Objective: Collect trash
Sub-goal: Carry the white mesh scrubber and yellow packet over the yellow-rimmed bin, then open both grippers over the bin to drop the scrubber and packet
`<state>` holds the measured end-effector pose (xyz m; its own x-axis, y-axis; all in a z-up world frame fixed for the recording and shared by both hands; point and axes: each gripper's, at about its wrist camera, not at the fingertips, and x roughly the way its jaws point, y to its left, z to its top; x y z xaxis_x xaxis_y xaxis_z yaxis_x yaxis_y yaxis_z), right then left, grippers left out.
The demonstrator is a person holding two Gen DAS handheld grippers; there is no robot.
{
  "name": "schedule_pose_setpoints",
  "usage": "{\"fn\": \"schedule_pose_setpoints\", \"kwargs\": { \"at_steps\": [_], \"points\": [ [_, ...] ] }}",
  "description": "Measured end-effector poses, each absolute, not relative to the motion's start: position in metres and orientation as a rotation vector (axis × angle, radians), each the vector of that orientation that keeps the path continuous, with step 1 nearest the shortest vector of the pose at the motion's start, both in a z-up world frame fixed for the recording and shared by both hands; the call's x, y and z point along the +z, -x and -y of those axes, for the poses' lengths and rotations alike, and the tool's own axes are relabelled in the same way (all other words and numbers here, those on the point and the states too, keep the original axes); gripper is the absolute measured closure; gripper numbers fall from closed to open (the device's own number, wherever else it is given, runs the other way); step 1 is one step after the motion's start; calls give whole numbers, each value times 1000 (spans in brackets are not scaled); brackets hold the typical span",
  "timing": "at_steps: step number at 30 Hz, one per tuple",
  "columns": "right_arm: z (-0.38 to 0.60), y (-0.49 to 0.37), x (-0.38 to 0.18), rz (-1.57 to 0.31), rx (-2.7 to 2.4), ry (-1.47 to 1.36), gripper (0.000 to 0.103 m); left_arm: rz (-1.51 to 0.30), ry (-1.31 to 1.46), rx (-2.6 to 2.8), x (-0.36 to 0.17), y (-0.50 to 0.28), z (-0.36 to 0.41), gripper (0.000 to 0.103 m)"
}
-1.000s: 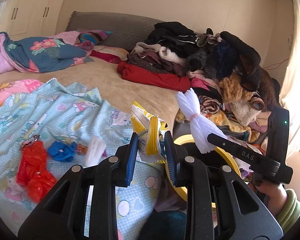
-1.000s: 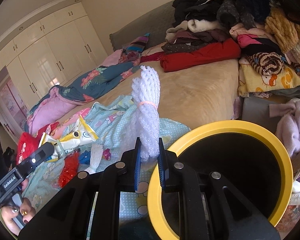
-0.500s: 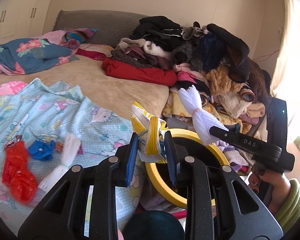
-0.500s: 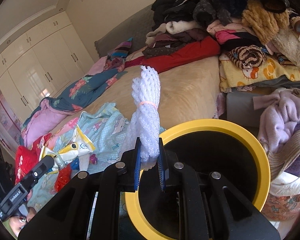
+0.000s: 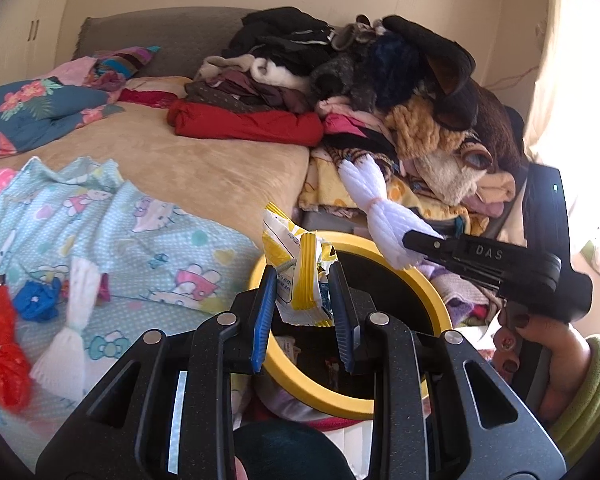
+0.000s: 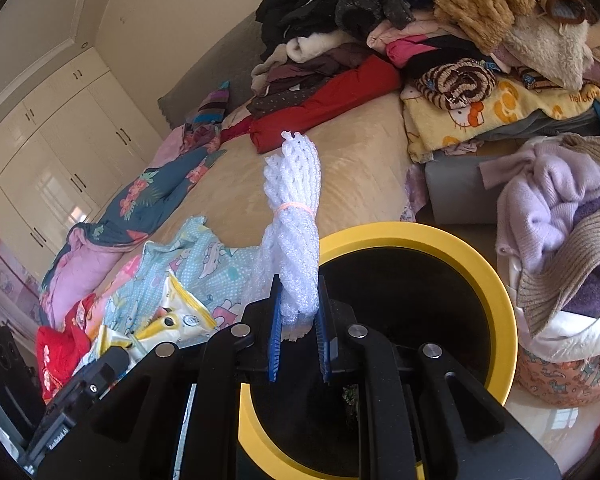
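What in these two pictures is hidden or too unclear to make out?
- Yellow-rimmed bin: its near part, hidden by the right gripper, right wrist view.
- Bin contents: dark, unreadable, both views.
- Yellow wrapper print: too small, left wrist view.
- Red bag: cut off by the left edge.

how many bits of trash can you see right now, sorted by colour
white foam net bundles: 2, one in the right hand-held gripper, one on the blanket
yellow-and-white wrapper: 1, in the left hand-held gripper
red plastic piece: 1
blue piece: 1
total: 5, none yet in the yellow-rimmed bin
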<state>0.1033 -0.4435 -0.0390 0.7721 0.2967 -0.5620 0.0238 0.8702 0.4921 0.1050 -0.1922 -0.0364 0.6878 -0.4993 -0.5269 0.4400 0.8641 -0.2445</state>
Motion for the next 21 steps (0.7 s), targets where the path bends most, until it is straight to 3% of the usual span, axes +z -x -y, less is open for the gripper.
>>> {"fn": "schedule_pose_setpoints", "kwargs": {
  "at_steps": [21],
  "points": [
    [468,-116,-85,-847,75,-555,88,-767,46,-564,-90,-136,236,82]
  ]
}}
